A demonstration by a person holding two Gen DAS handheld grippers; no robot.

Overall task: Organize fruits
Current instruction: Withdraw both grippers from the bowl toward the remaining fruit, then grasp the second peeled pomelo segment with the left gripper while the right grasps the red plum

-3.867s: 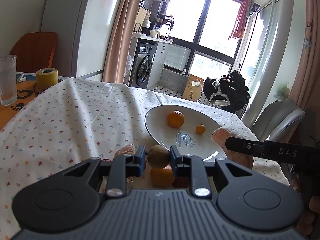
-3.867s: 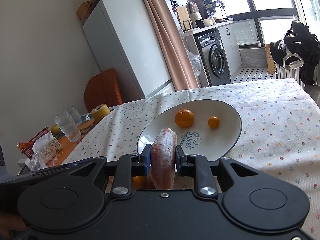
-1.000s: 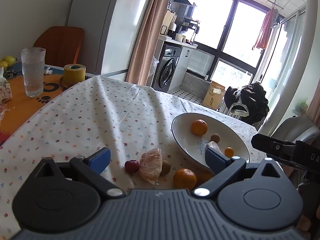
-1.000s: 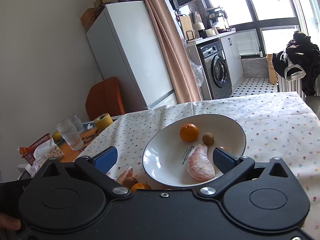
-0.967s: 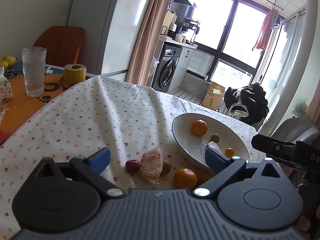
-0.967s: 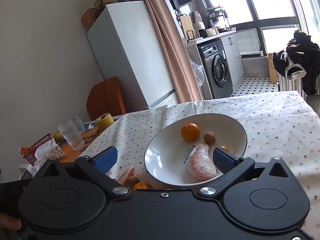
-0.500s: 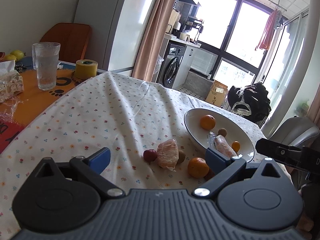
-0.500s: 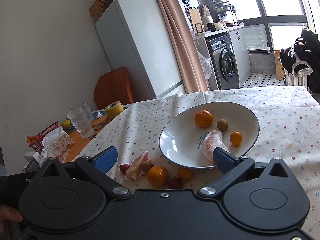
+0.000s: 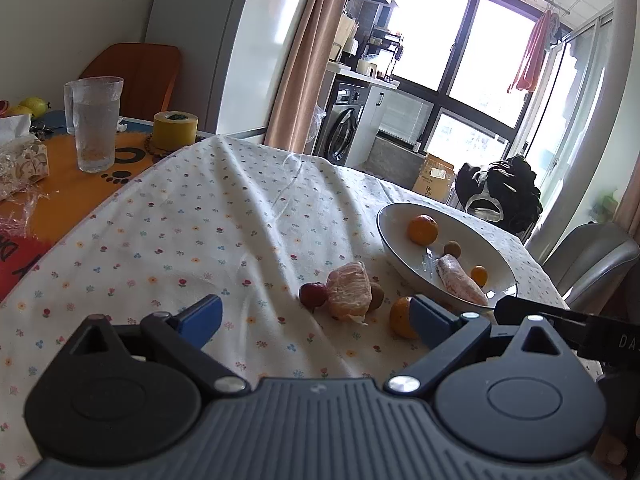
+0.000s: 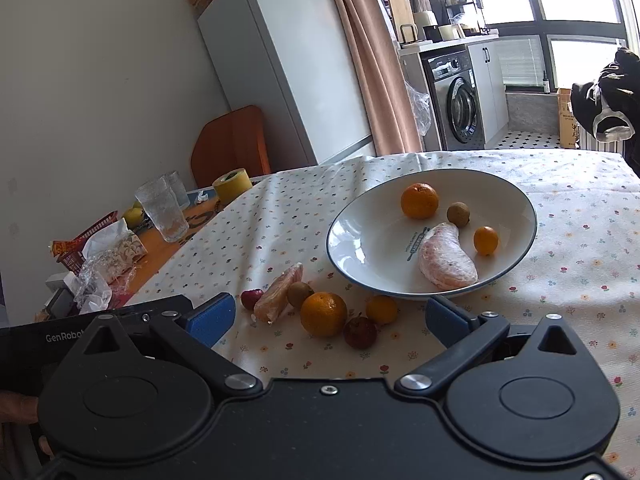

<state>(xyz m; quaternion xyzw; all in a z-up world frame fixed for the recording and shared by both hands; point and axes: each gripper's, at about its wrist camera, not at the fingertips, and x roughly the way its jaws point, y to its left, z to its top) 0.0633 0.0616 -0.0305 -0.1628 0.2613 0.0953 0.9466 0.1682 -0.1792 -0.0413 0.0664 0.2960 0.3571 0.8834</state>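
Observation:
A white bowl (image 10: pixel 348 248) (image 9: pixel 388 236) holds an orange (image 10: pixel 419 200), a small brown fruit (image 10: pixel 458 213), a tiny orange (image 10: pixel 486 240) and a peeled pomelo piece (image 10: pixel 446 258). On the flowered cloth in front of it lie a second pomelo piece (image 9: pixel 348 293) (image 10: pixel 280 291), a red fruit (image 9: pixel 312 294), a brown fruit (image 10: pixel 300 293), an orange (image 10: pixel 323 313), a small orange (image 10: pixel 381 309) and a dark red fruit (image 10: pixel 360 332). My left gripper (image 9: pixel 316 316) is open, near side of the loose fruit. My right gripper (image 10: pixel 326 316) is open and holds nothing.
At the left stand a water glass (image 9: pixel 97 123), a yellow tape roll (image 9: pixel 175 130), wrapped packets (image 10: pixel 112 260) and a red basket (image 10: pixel 86 246) on an orange mat. A grey chair (image 9: pixel 592 256) stands at the far right. A fridge (image 10: pixel 288 64) and washing machine (image 10: pixel 452 100) are behind.
Both grippers, earlier shut on a brown fruit and a pomelo piece, have let them go into the bowl, opened and drawn back toward me. More of the loose fruit shows now.

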